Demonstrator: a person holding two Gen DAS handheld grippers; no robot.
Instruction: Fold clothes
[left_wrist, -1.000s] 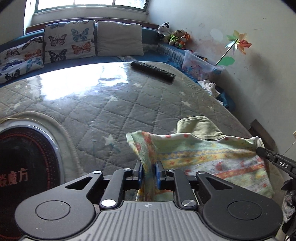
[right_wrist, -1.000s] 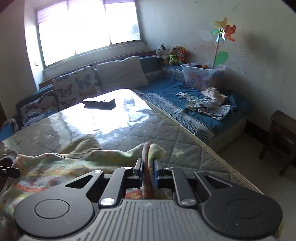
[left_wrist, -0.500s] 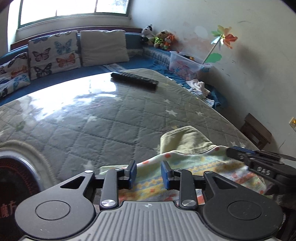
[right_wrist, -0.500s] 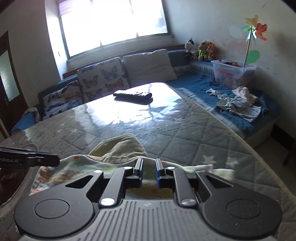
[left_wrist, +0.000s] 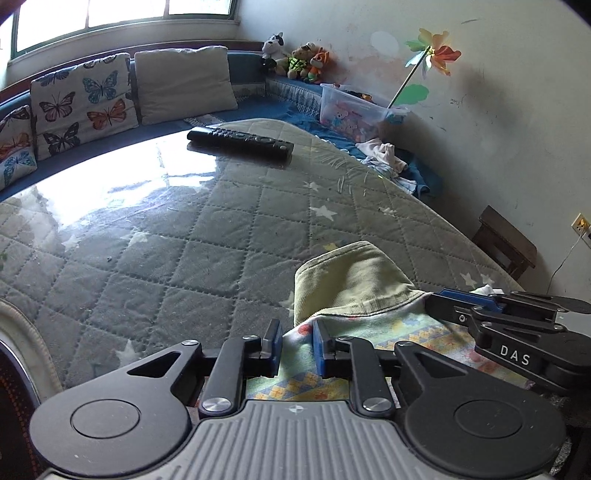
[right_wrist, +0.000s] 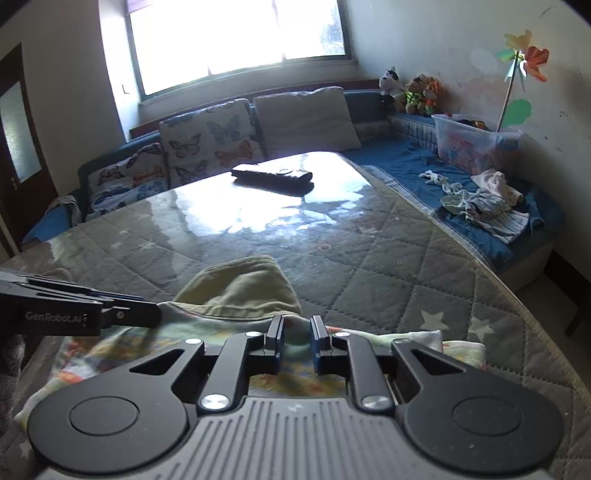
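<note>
A colourful patterned garment (left_wrist: 402, 332) with a plain olive-green part (left_wrist: 351, 280) lies folded over on the quilted table top, close in front of both grippers. My left gripper (left_wrist: 296, 345) is open, its jaws apart over the garment's near left edge. My right gripper (right_wrist: 296, 338) is open too, its jaws apart above the patterned cloth (right_wrist: 155, 339). The green part shows just beyond it (right_wrist: 243, 288). Each gripper shows in the other's view: the right one (left_wrist: 517, 332), the left one (right_wrist: 74, 314).
A black remote (left_wrist: 240, 142) lies at the far end of the glossy quilted table (left_wrist: 184, 236). A sofa with butterfly cushions (left_wrist: 81, 107) stands behind. Loose clothes (right_wrist: 484, 206) and a plastic toy box (right_wrist: 472, 144) are on the blue bench at right. A wooden stool (left_wrist: 506, 247) stands by the wall.
Both grippers have let go of the garment and opened. The cloth, held up a second ago, now lies flat and folded on the table.
</note>
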